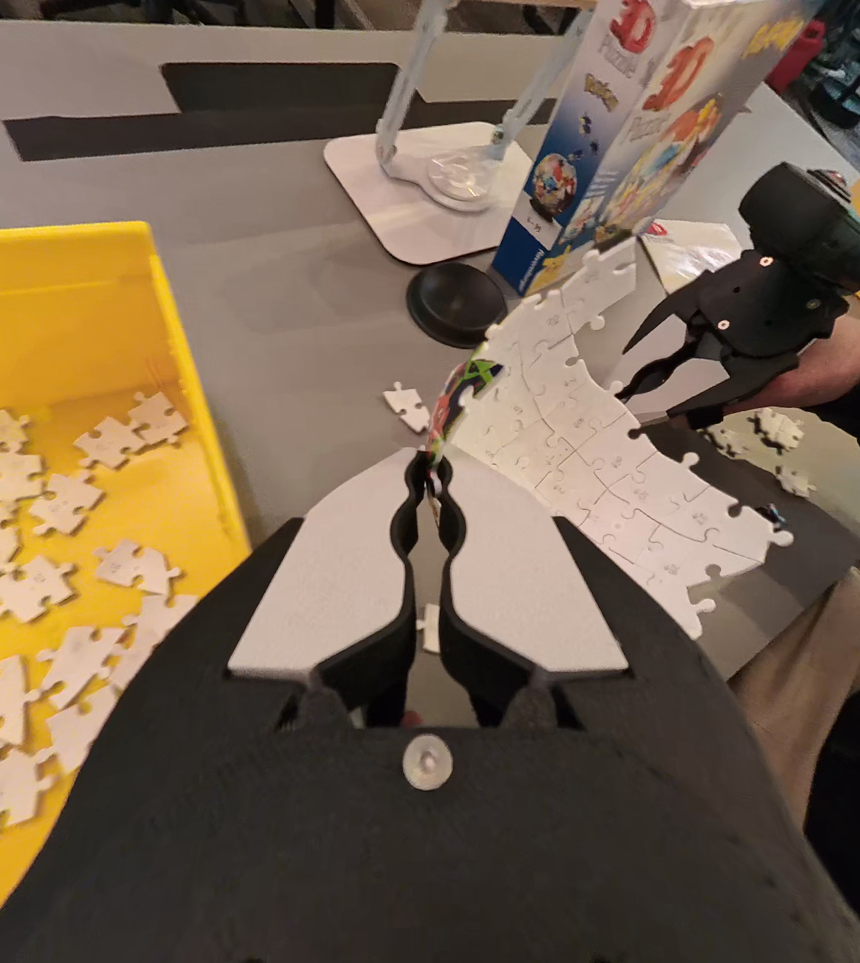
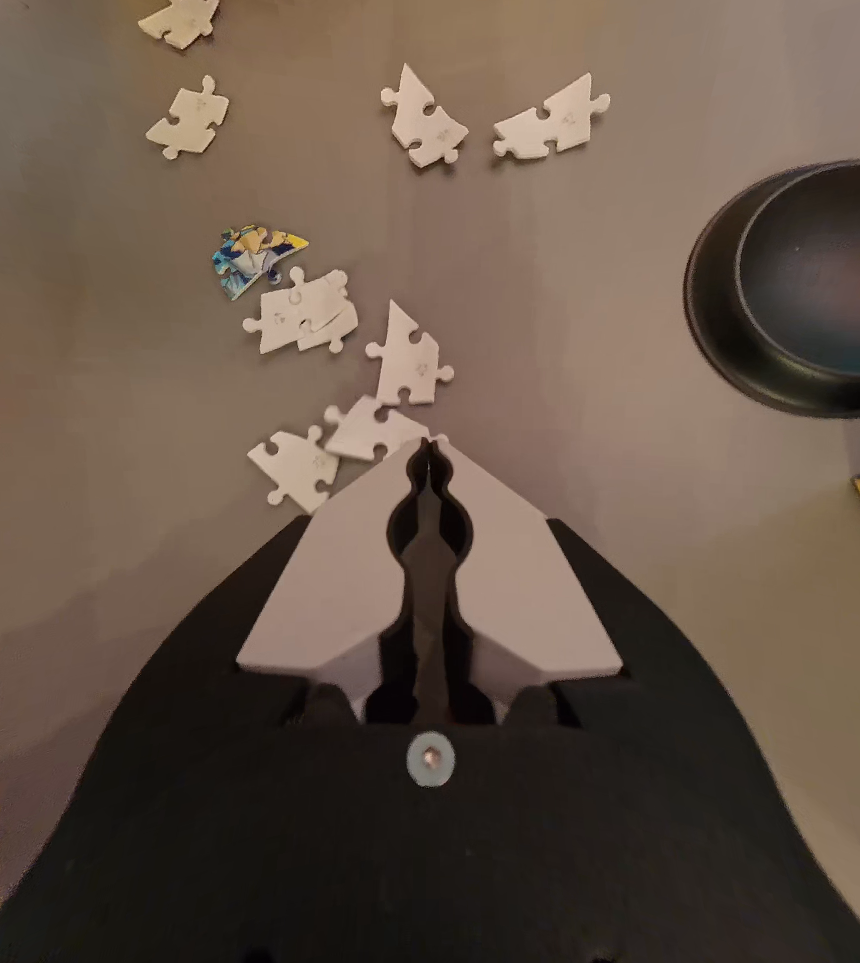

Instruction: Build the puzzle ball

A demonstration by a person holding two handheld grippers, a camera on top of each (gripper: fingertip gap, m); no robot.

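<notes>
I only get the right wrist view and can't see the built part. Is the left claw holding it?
Observer: Yes, the left claw is shut on the edge of the curved puzzle section.
Operator: Where are more loose pieces?
Observer: Many lie white side up in a yellow bin to the left of that claw.
Operator: What's behind the black stand?
Observer: The puzzle box stands upright just behind it.
</notes>
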